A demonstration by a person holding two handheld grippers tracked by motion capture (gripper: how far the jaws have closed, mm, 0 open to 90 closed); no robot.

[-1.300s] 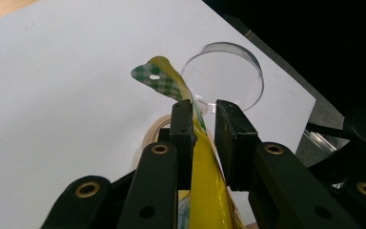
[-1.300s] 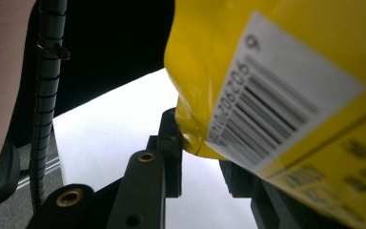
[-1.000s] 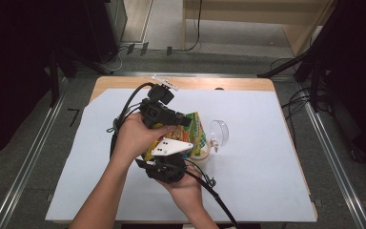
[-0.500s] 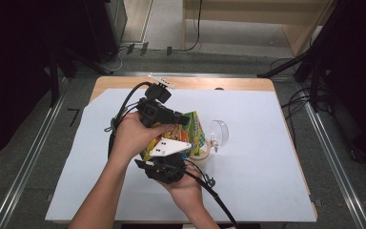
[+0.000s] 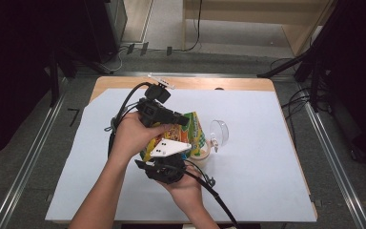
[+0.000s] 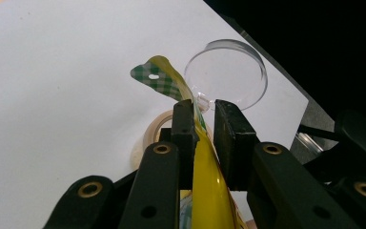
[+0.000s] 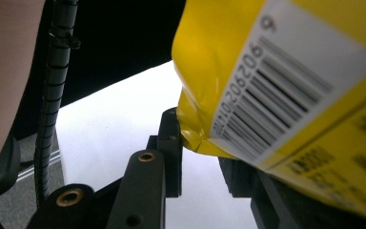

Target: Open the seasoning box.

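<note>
A white sheet (image 5: 267, 157) covers the wooden table (image 5: 124, 83), with dark floor around it. Both grippers meet over its middle on a yellow snack bag (image 5: 194, 136). The left gripper (image 6: 204, 125) pinches the bag's upper edge between its jaws; the bag's green-checked corner (image 6: 158, 78) sticks out just beyond the jaw tips. Past those tips a clear round lid (image 6: 228, 74) lies on the sheet, and a roll of tape (image 6: 155, 131) lies just below them. The right gripper (image 7: 198, 157) clamps a lower corner of the bag, whose barcode panel (image 7: 276, 90) faces its camera, above and right of the jaws.
</note>
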